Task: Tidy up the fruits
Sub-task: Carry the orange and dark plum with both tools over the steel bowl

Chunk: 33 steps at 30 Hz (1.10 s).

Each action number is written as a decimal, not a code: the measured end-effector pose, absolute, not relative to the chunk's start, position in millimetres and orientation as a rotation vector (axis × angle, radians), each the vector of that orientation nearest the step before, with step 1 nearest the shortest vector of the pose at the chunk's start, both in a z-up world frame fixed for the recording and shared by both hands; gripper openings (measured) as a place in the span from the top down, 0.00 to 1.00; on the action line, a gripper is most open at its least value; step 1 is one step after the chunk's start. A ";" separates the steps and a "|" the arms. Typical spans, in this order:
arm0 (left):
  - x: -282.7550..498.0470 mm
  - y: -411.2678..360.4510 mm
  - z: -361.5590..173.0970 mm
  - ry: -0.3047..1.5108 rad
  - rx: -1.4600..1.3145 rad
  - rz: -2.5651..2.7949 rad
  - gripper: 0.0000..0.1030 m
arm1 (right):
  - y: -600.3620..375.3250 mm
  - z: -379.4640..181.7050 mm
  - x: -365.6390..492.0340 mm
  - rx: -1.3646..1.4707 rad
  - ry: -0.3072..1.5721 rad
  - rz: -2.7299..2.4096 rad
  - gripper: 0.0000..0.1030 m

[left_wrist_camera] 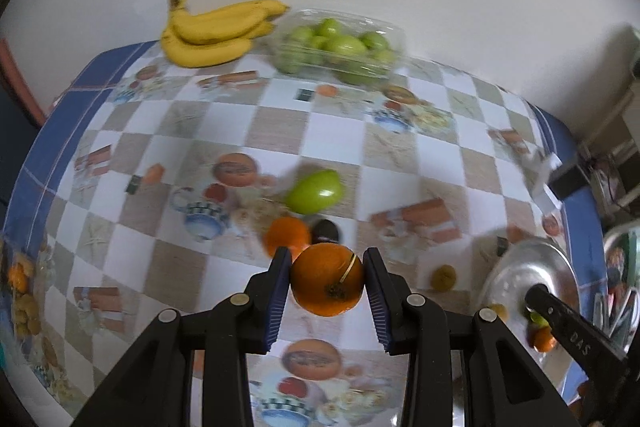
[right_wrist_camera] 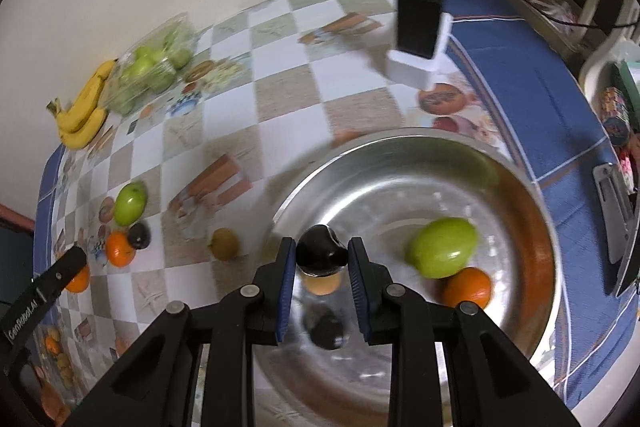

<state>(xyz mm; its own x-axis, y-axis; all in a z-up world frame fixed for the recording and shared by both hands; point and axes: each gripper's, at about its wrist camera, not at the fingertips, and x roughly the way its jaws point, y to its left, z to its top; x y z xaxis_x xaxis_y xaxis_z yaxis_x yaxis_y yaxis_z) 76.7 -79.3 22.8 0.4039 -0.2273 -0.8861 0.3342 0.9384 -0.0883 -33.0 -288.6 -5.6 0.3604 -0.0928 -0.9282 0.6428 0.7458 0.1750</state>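
Note:
My left gripper (left_wrist_camera: 326,285) is shut on an orange (left_wrist_camera: 327,279) and holds it above the table. Beyond it lie a second orange (left_wrist_camera: 286,237), a dark fruit (left_wrist_camera: 326,231) and a green fruit (left_wrist_camera: 315,191). My right gripper (right_wrist_camera: 322,257) is shut on a dark plum-like fruit (right_wrist_camera: 321,254) over the metal bowl (right_wrist_camera: 400,163). The bowl holds a green fruit (right_wrist_camera: 442,247) and an orange (right_wrist_camera: 467,287). A small brown-green fruit (right_wrist_camera: 225,244) lies on the table left of the bowl.
A banana bunch (left_wrist_camera: 216,31) and a clear plastic box of green fruits (left_wrist_camera: 340,45) stand at the table's far edge by the wall. A black device on a white base (right_wrist_camera: 420,31) with cables stands beyond the bowl. A checkered tablecloth (left_wrist_camera: 280,131) covers the table.

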 end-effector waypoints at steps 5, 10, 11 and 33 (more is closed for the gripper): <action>56.9 -113.9 20.4 1.107 0.147 -0.439 0.62 | -310.0 -7.2 -48.0 0.609 1.099 -0.546 0.73; 36.4 -147.2 17.6 1.111 0.202 -0.514 0.62 | -327.3 -10.0 -61.7 0.634 1.089 -0.574 0.73; 32.0 -154.5 16.4 1.114 0.213 -0.530 0.62 | -331.1 -10.4 -64.8 0.641 1.085 -0.580 0.73; -3.5 -217.7 -29.6 1.181 0.334 -0.669 0.62 | -349.2 -20.8 -64.3 0.668 0.984 -0.527 0.73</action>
